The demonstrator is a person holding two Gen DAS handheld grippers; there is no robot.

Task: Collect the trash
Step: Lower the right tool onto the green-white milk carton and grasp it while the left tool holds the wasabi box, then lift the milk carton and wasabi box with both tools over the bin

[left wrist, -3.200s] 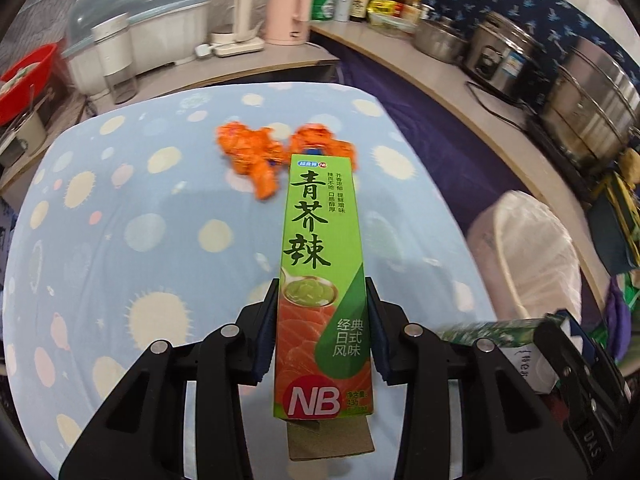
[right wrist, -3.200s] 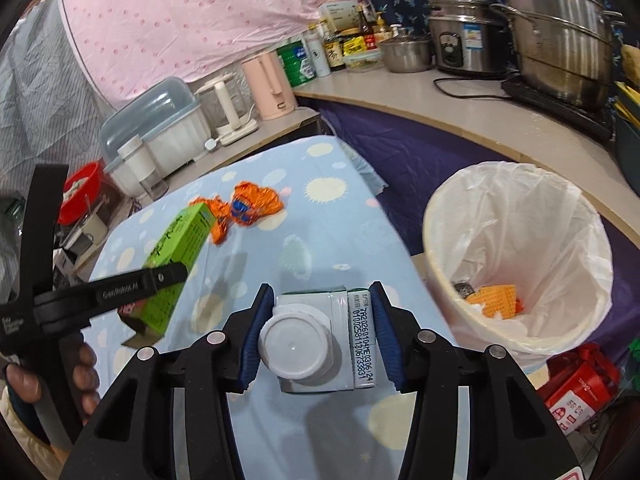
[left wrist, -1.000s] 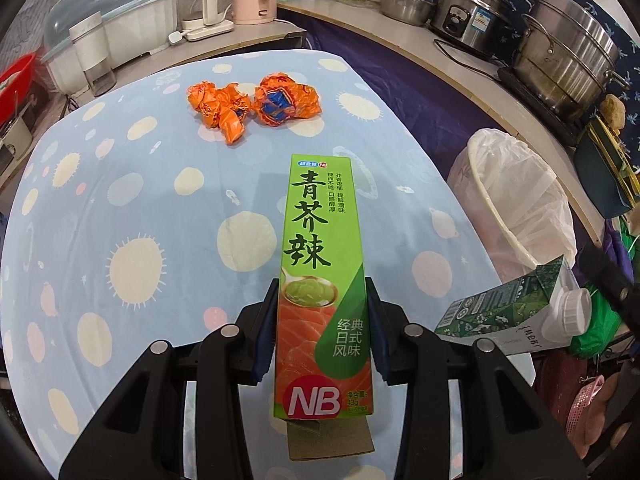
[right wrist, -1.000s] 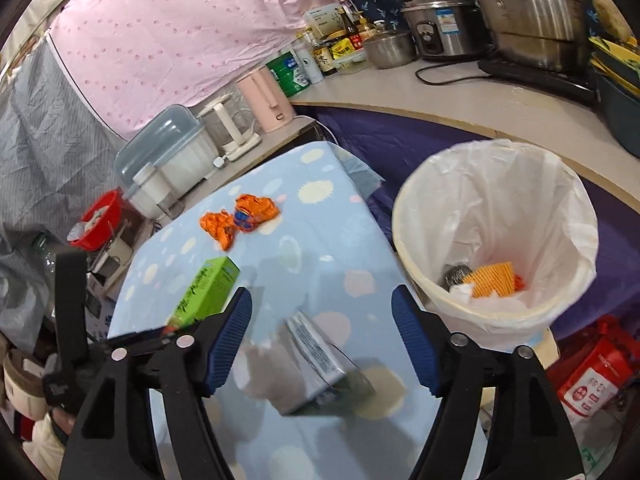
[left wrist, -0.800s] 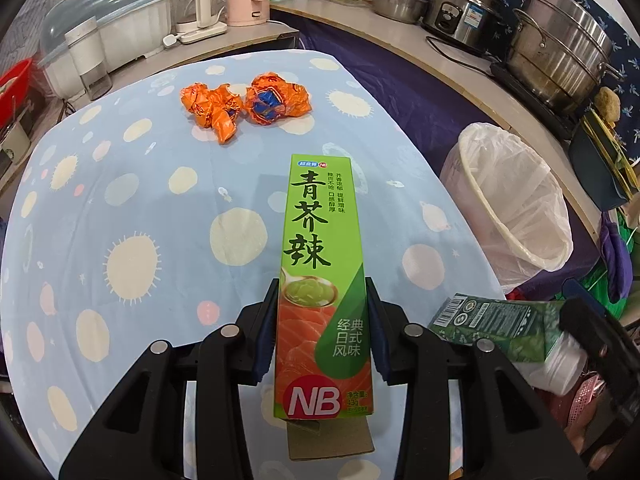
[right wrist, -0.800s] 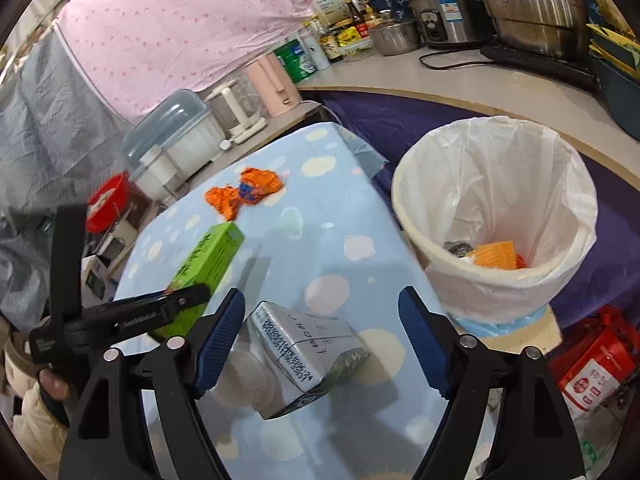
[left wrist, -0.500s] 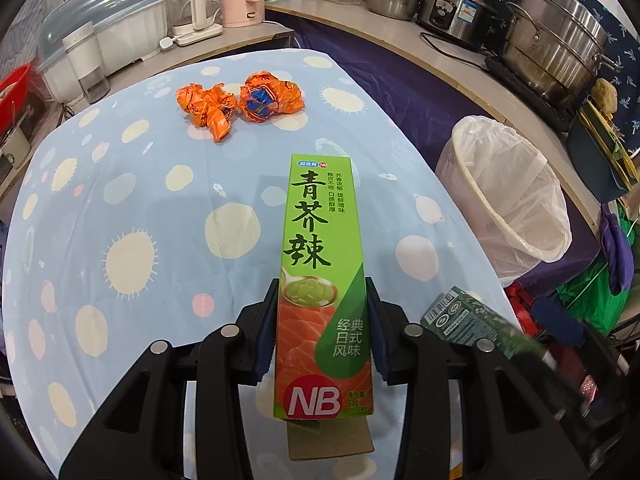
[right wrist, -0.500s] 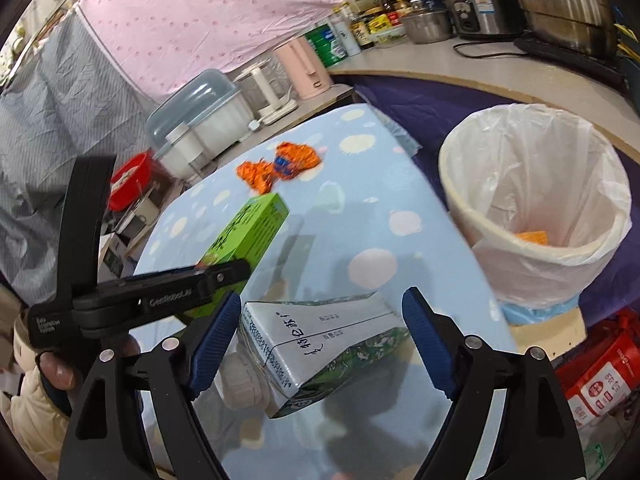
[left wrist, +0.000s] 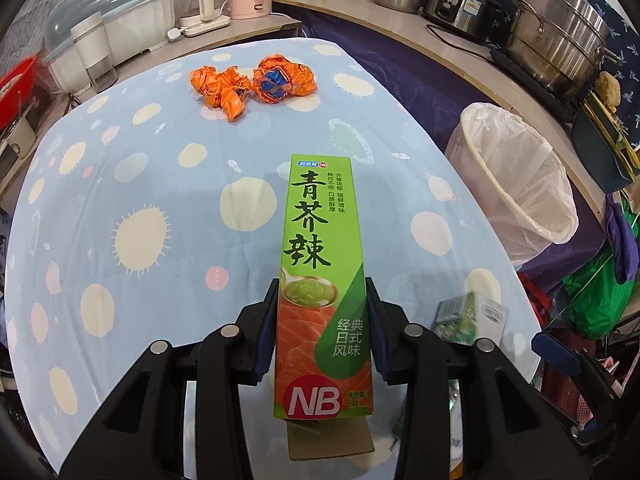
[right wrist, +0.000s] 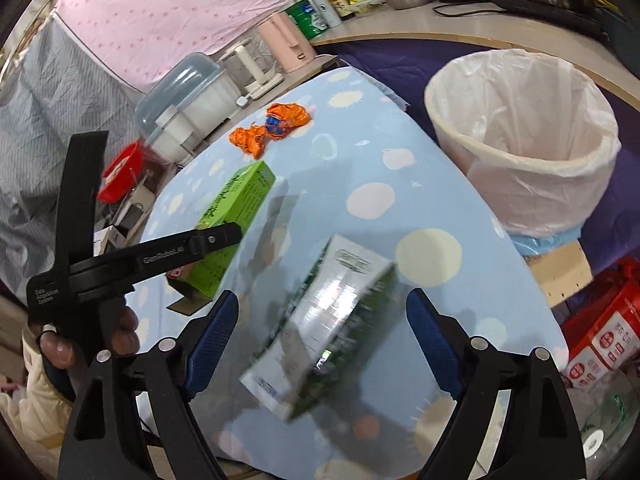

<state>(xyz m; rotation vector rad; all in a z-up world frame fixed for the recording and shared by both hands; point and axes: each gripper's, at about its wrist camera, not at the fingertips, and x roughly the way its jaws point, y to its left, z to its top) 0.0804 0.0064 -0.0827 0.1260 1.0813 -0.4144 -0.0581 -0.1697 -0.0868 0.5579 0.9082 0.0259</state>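
Clearly the left gripper (left wrist: 322, 332) clamps the long green cardboard wasabi box (left wrist: 322, 276) near its base; it looks light and crushable, best held by its flat sides. Rightward, the right gripper (right wrist: 322, 344) gapes wide, and the green-and-white milk carton (right wrist: 324, 332), gripped seconds ago, now tumbles blurred near the table's (right wrist: 424, 220) near edge, short of the white-lined bin (right wrist: 520, 136).

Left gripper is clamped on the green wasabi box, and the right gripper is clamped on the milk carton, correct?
Not quite. The left gripper is shut on the green wasabi box, but the right wrist view shows the right gripper wide open, with the blurred milk carton loose between its pads, touching neither.
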